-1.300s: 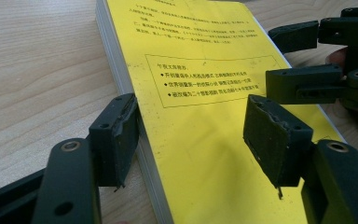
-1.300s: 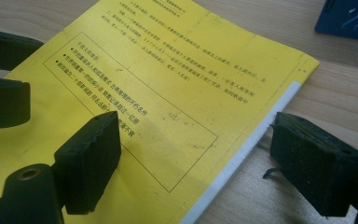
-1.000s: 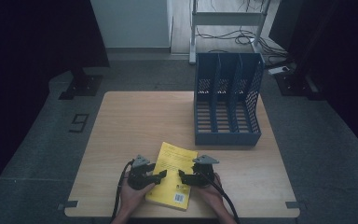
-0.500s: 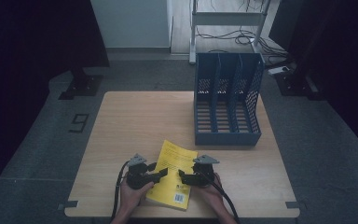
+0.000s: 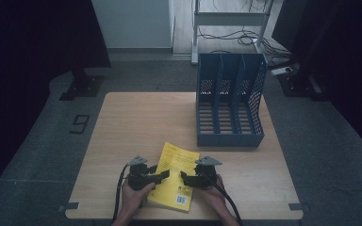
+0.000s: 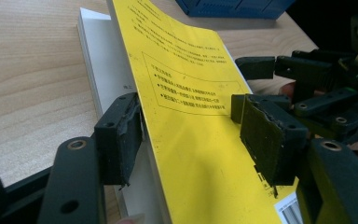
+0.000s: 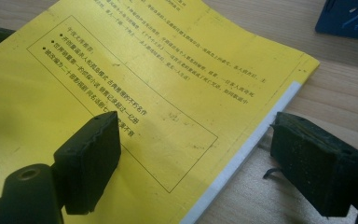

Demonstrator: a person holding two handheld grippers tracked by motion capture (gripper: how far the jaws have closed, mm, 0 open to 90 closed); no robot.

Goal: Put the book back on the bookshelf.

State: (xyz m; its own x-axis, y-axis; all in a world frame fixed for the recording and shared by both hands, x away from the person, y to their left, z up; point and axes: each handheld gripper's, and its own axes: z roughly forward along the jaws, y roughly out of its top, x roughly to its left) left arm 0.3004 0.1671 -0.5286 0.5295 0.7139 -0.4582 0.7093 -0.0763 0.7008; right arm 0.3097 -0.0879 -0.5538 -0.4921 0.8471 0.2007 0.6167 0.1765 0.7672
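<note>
A yellow paperback book lies flat near the table's front edge, barcode end toward me. My left gripper is at its left side. In the left gripper view the left gripper straddles the book, one pad by the white page edge and the other above the cover; its jaws are open and have just been opening. My right gripper is at the book's right side. In the right gripper view the right gripper stands open, one pad over the book's cover and the other over bare wood.
A blue three-slot file rack stands at the back right of the wooden table. The person's hands come in over the front edge. Dark floor and cable-strewn shelving lie beyond the table.
</note>
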